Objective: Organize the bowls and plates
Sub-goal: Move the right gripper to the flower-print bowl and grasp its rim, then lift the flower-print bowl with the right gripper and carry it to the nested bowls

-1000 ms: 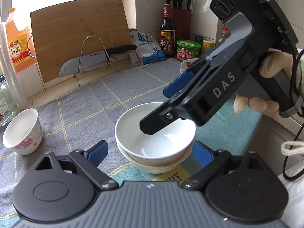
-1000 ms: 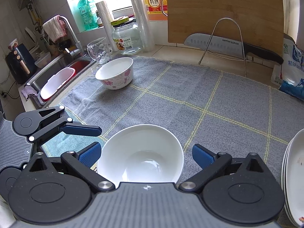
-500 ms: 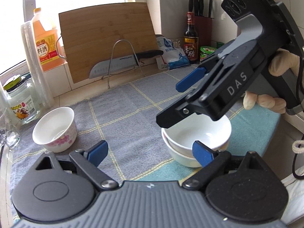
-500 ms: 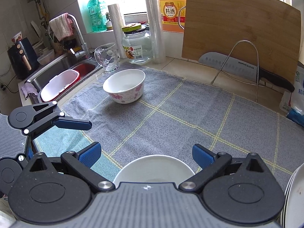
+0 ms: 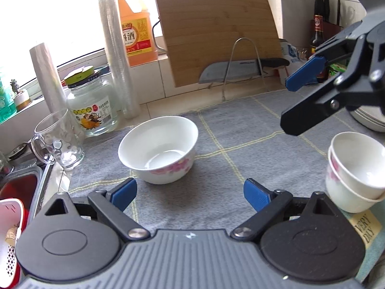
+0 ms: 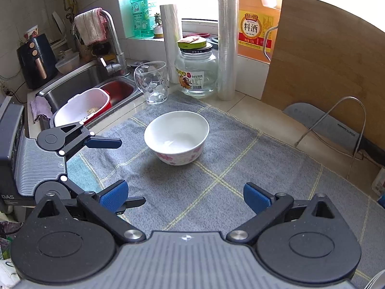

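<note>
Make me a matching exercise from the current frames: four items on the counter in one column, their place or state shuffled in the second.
Items:
1. floral bowl
2. stacked bowls
3. glass mug
4. knife

Places or states:
A. resting on a wire stand in front of the cutting board
B. nested pair at the right edge of the left wrist view
C. alone in the middle of the grey cloth, ahead of both open grippers
D. empty, at the counter edge beside the sink

Pairs: 1-C, 2-B, 3-D, 4-A

The stacked bowls point(image 5: 353, 175) and plates point(image 5: 368, 120) are cut off by the right edge.
</note>
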Action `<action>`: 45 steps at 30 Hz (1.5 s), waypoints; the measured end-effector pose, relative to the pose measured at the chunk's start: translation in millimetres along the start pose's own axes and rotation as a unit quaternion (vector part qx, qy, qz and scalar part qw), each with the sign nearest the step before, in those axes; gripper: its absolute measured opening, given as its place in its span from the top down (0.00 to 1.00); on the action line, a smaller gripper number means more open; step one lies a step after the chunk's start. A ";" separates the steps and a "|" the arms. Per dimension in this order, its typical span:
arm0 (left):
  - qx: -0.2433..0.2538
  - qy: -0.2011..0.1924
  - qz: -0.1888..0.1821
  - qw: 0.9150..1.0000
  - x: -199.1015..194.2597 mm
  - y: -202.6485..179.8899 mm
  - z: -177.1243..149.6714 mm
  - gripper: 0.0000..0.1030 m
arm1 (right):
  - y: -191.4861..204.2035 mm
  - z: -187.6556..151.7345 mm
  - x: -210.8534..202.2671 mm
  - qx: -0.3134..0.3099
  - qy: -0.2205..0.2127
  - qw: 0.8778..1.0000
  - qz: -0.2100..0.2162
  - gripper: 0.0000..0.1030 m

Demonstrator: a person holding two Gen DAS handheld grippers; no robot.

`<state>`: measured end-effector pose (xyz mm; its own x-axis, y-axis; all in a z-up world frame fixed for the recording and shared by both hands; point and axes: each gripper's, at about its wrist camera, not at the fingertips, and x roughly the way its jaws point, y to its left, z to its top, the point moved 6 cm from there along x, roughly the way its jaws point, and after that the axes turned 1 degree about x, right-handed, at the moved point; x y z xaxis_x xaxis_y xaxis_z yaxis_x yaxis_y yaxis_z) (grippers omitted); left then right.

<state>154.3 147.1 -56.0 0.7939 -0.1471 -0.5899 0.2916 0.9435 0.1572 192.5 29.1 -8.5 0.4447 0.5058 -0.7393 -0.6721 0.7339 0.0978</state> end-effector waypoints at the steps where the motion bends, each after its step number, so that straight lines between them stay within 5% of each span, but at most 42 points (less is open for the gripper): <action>1: 0.000 0.000 0.003 1.000 4.9 4.0 0.1 0.07 | -0.1 5.7 4.7 0.001 0.001 1.000 0.003 0.00; 17: -0.034 0.004 -0.012 0.999 56.9 38.4 3.6 0.08 | -9.0 56.5 111.8 0.016 0.059 0.998 0.030 0.01; 24: -0.038 -0.003 -0.025 0.999 65.7 41.3 9.7 0.10 | -12.4 65.1 147.8 0.022 0.079 0.996 0.038 0.11; 45: -0.029 -0.007 -0.037 0.999 69.2 44.1 13.6 0.12 | -14.8 72.2 162.5 0.022 0.087 0.994 0.057 0.28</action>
<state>229.3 174.5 -79.0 0.7782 -0.2212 -0.5877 0.3191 0.9454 0.0666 317.5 133.2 -82.0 0.2549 0.5043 -0.8251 -0.6847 0.6966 0.2142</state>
